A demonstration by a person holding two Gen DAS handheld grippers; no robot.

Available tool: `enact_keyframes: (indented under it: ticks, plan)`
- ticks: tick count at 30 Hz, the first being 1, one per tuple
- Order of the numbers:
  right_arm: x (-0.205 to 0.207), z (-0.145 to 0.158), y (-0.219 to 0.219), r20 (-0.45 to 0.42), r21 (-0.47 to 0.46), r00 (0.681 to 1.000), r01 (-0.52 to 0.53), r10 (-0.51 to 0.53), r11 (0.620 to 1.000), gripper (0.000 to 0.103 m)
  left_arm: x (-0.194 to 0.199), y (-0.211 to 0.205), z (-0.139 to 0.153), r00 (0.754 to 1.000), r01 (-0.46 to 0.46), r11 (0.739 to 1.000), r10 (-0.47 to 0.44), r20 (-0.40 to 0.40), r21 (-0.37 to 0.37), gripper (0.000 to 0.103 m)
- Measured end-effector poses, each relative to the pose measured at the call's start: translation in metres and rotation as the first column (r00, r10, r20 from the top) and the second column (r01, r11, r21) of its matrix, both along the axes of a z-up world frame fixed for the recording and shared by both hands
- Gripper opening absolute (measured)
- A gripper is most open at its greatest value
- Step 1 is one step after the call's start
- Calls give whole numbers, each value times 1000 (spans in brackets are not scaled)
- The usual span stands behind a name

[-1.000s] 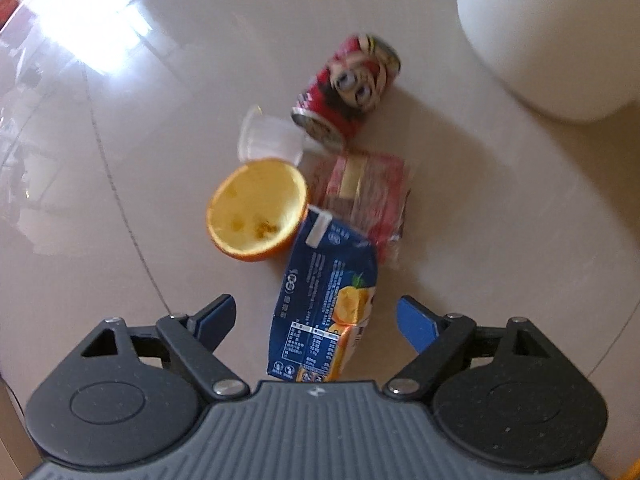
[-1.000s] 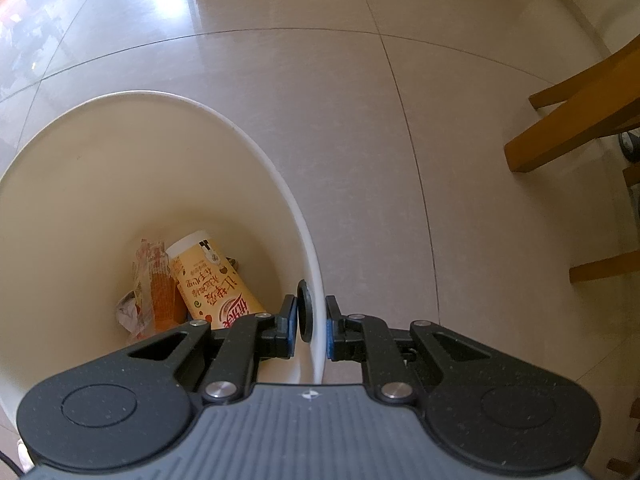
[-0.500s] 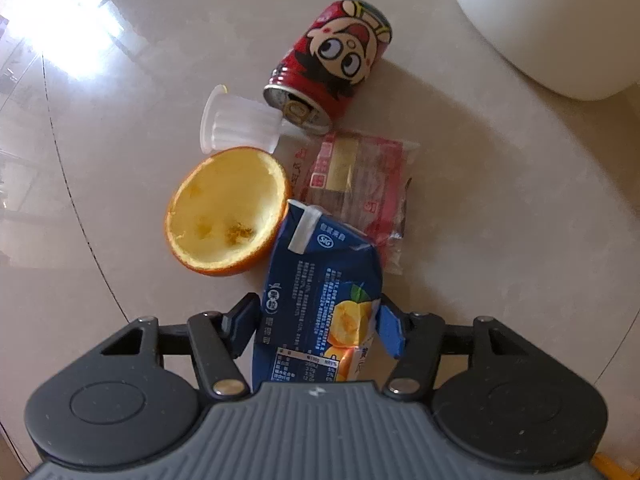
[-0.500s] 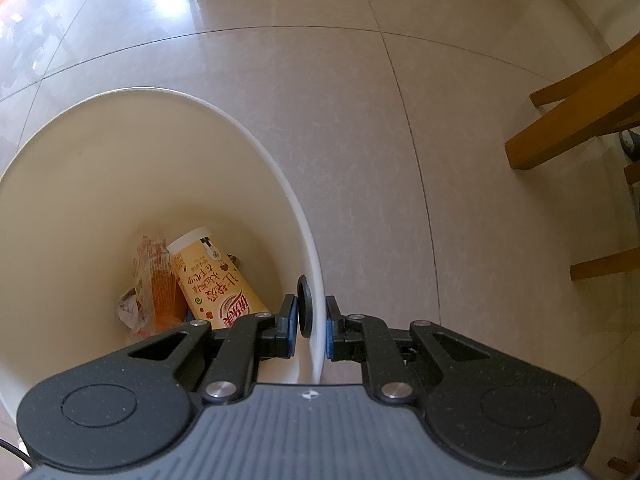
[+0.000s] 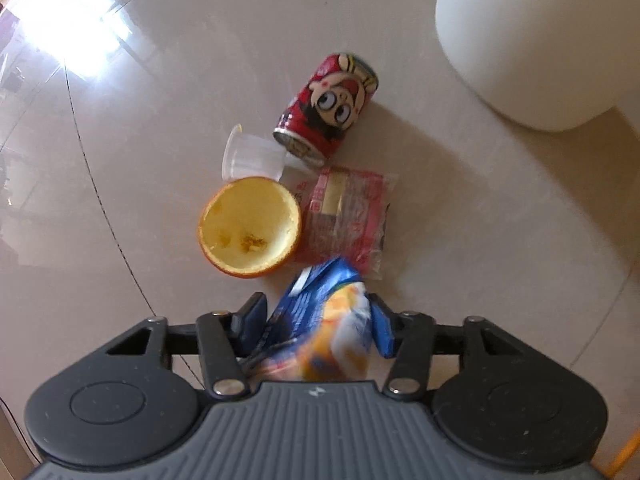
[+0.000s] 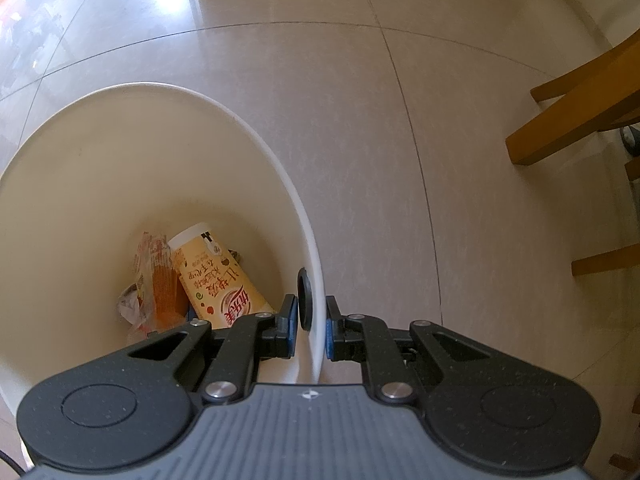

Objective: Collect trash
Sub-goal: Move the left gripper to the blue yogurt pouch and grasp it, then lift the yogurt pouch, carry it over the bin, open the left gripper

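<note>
Glossy beige floor tiles (image 5: 460,240) lie under everything you see, with a bright glare patch at the upper left of the left wrist view and wooden chair legs (image 6: 572,120) off to the right of the right wrist view.

Your left gripper (image 5: 316,324) has its blue pads pressed on both sides of a blue juice carton (image 5: 320,328), which sits blurred and tilted between them, its orange fruit picture facing you; the small print on it cannot be read. Just past it on the floor lie a hollowed orange half (image 5: 249,227), touching a red and clear snack wrapper (image 5: 346,212), a small clear plastic cup (image 5: 250,156) on its side, and a red can (image 5: 329,106) printed with a wide-eyed cartoon face. The white trash bin (image 5: 532,36) stands well apart at the upper right.

Your right gripper (image 6: 310,328) is closed narrowly over that bin's rim (image 6: 308,256), one pad inside the wall and one outside, beside a black round fitting (image 6: 304,300) on the inner wall. Down in the bin lie a cream and orange paper cup (image 6: 216,276) with red Chinese lettering, too small to read surely, and a crumpled orange wrapper (image 6: 154,276).
</note>
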State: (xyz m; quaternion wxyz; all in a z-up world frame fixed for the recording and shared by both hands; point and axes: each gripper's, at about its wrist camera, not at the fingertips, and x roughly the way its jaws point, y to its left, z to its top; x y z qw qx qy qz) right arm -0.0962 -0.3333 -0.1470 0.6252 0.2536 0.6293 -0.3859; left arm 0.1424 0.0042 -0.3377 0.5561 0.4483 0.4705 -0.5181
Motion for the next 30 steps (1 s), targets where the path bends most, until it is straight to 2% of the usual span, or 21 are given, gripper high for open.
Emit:
enact_keyframes:
  ticks: [1, 4, 7, 9, 10, 11, 13, 20, 23, 27, 30]
  plan:
    - [0, -1, -1, 0, 1, 1000, 2, -2, 1000, 15, 1, -3, -1, 1000, -6, 1000, 6, 2, 16, 22]
    - [0, -1, -5, 8, 8, 1000, 15, -15, 1000, 15, 3, -4, 7, 1000, -21, 1000, 21, -7, 13, 20]
    - [-2, -1, -7, 13, 12, 1000, 18, -18, 1000, 15, 6, -7, 11, 1000, -23, 1000, 23, 1, 14, 21]
    - [-3, -1, -8, 16, 13, 1000, 13, -14, 1000, 15, 7, -8, 9, 999, -37, 999, 36, 26, 20, 25]
    - [-4, -1, -9, 20, 16, 1000, 14, -14, 1000, 15, 8, -9, 6, 998, -50, 998, 49, 27, 27, 37]
    - [-5, -1, -8, 22, 16, 1000, 12, -12, 1000, 15, 11, -9, 4, 997, -70, 997, 69, 13, 39, 57]
    - [-7, -1, -8, 23, 16, 1000, 6, -6, 1000, 15, 14, 0, 6, 996, -91, 995, 91, 1, 30, 71]
    - [-6, -4, -5, 15, 13, 1000, 6, -6, 1000, 15, 6, 42, -6, 991, -133, 990, 131, 31, 50, 79]
    - [-4, -5, -6, 9, 16, 1000, 7, -7, 1000, 15, -3, 58, -20, 995, -99, 991, 95, 44, 87, 79]
    - [0, -8, -4, -9, 10, 1000, -11, 11, 1000, 15, -12, 65, -47, 996, -11, 988, -3, 93, 152, 78]
    - [2, -9, -1, -16, 3, 1000, -20, 20, 1000, 15, -14, 63, -61, 994, 16, 985, -34, 103, 171, 68]
